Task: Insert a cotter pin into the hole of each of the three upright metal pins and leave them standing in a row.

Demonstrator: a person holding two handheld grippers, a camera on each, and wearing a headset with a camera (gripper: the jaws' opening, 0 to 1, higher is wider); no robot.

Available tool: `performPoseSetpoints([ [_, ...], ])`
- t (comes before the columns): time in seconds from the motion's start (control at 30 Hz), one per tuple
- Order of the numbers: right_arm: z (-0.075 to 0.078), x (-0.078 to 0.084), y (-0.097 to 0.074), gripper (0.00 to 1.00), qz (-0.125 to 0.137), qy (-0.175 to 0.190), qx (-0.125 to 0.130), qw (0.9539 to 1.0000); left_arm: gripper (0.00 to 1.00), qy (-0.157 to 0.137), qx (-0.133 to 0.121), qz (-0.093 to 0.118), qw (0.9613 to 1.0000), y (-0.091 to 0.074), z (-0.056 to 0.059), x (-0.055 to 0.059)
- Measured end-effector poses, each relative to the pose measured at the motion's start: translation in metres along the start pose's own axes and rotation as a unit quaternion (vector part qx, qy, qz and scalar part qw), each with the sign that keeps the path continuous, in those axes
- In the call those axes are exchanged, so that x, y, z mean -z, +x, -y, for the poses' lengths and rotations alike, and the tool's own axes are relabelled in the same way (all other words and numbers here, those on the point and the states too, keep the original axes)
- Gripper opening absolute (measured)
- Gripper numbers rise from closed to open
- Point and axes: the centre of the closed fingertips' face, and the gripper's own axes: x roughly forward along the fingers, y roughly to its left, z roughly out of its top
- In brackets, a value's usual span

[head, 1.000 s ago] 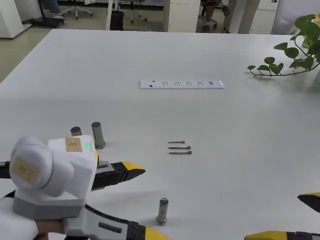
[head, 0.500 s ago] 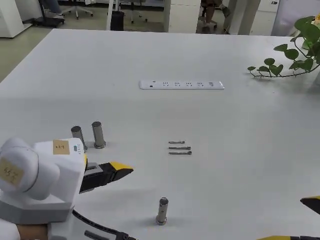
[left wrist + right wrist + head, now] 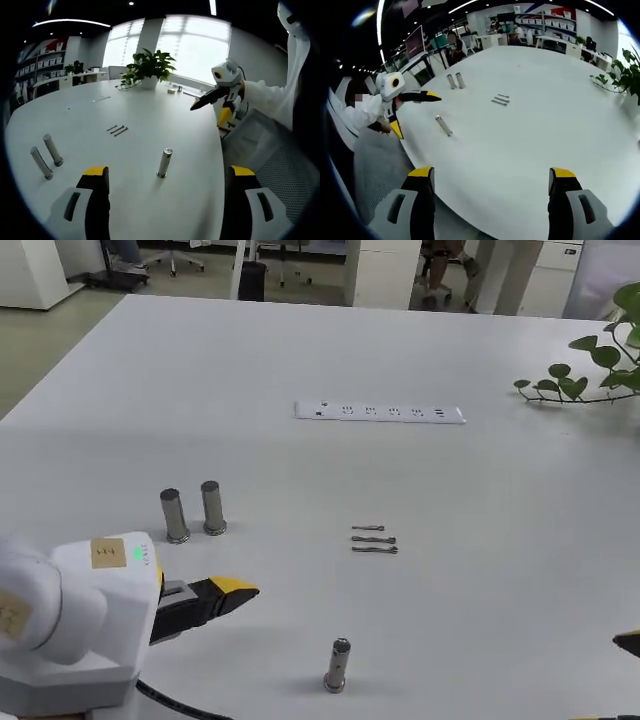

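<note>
Two upright metal pins [image 3: 174, 515] [image 3: 212, 507] stand side by side at the left. A third pin [image 3: 338, 665] stands alone near the table's front edge. Three cotter pins [image 3: 375, 538] lie flat in a small stack at the middle. My left gripper [image 3: 167, 172] is open and empty, with the lone pin [image 3: 164, 162] ahead between its jaws and some way off. One yellow-tipped fingertip [image 3: 236, 590] shows at lower left in the head view. My right gripper [image 3: 490, 172] is open and empty, out past the table's edge, far from the cotter pins [image 3: 500, 100].
A white power strip [image 3: 380, 412] lies across the far middle of the table. A trailing green plant [image 3: 590, 370] sits at the far right. Chairs and a person's legs are beyond the far edge. The white tabletop [image 3: 500, 540] is bare around the pins.
The left gripper has drawn back toward the lower left, uncovering the two pins. The right gripper has dropped almost out of the head view. The pins have not moved.
</note>
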Motion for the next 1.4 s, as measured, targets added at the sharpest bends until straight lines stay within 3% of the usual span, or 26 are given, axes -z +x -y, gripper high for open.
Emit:
performPoseSetpoints([
  [0.33, 0.021, -0.027, 0.007, 0.90, -0.015, -0.040, 0.003, 0.9991, 0.99, -0.017, -0.019, 0.012, 0.9996, -0.007, -0.003, 0.001],
  [0.7, 0.036, -0.056, 0.014, 0.89, -0.020, -0.082, 0.001, 0.9965, 0.99, -0.038, -0.040, 0.007, 0.9984, -0.014, -0.008, 0.015],
  [1.03, 0.039, -0.079, 0.030, 0.89, -0.047, -0.140, -0.018, 0.9888, 0.99, -0.041, -0.059, 0.019, 0.9972, -0.022, -0.012, 0.014],
  [1.2, 0.040, -0.101, 0.038, 0.87, -0.034, -0.156, -0.028, 0.9867, 0.99, -0.046, -0.069, 0.025, 0.9962, -0.029, -0.015, 0.014],
  [1.4, 0.041, -0.119, 0.050, 0.86, -0.047, -0.216, -0.027, 0.9749, 0.99, -0.051, -0.075, 0.025, 0.9956, -0.035, -0.016, 0.019],
])
